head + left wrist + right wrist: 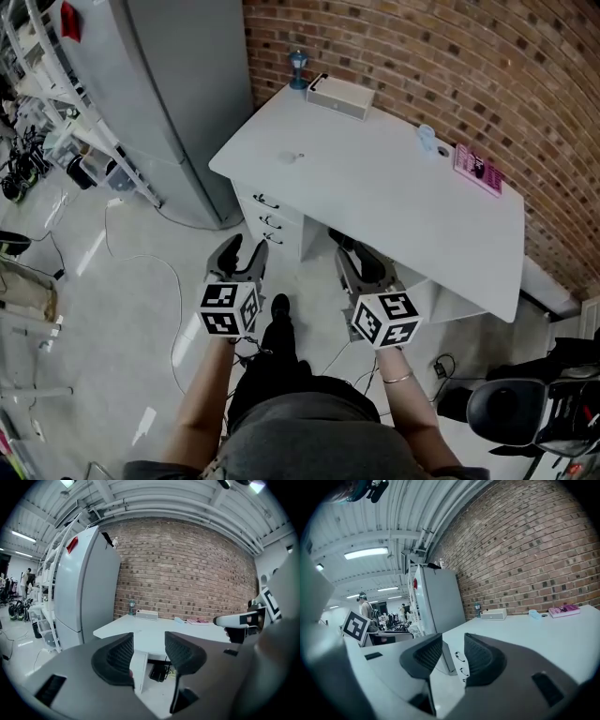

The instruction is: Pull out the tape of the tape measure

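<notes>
— How do my two grippers stand now?

— Your left gripper is open. Its jaws stand apart and grip nothing; through the gap you see only the near side of the white desk. Your right gripper is open too, with the jaws apart and nothing held. Through its gap you see the drawers of the desk. Both grippers are side by side and point toward the desk. They do not touch it.

— And where is the tape measure?

— I cannot tell it for sure in any view. Far ahead of your left gripper, at the back of the desk by the brick wall, there is a white box with a small blue thing just beside it. Nearer to that gripper, a tiny thing lies alone on the desk; it is too small to name. Ahead of your right gripper and to its right there is a light blue thing, and near it a pink book. All of these are well apart from both grippers.
</notes>
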Available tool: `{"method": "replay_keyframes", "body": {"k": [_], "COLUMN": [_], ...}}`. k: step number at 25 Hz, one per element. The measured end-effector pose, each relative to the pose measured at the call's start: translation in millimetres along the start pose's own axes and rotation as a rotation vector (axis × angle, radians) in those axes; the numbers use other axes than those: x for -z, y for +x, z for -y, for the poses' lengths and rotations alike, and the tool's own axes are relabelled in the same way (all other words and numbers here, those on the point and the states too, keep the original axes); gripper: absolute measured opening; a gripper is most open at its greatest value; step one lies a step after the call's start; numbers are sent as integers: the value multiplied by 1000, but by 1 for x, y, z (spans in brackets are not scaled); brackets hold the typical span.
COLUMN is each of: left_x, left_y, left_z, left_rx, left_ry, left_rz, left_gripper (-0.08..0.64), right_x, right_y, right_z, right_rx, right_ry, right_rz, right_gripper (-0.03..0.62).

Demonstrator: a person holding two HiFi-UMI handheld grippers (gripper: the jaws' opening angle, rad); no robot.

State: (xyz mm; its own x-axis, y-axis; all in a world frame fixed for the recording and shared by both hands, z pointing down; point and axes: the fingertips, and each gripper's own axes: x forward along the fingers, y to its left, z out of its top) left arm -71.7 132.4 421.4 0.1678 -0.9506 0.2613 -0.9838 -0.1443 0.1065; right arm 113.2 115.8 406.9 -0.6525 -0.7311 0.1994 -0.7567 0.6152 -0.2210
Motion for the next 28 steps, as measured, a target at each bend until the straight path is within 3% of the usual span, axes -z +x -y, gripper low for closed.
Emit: {"method": "replay_keyframes", "body": {"k": [12, 28], "left_x": [-26, -37], "left_y": [111, 213], "left_z": [-53, -119], "left_rx": [67, 152], "left_ry": [22, 45], "left_rz": [-27, -91], "left_gripper": [222, 232], "right_x": [-32, -55], "right_y": [108, 215], "right_z": [32, 53], "right_rx": [38, 108], "right_ry": [-29, -59], "right_rz": [-10, -43], "right_gripper": [141, 141]}}
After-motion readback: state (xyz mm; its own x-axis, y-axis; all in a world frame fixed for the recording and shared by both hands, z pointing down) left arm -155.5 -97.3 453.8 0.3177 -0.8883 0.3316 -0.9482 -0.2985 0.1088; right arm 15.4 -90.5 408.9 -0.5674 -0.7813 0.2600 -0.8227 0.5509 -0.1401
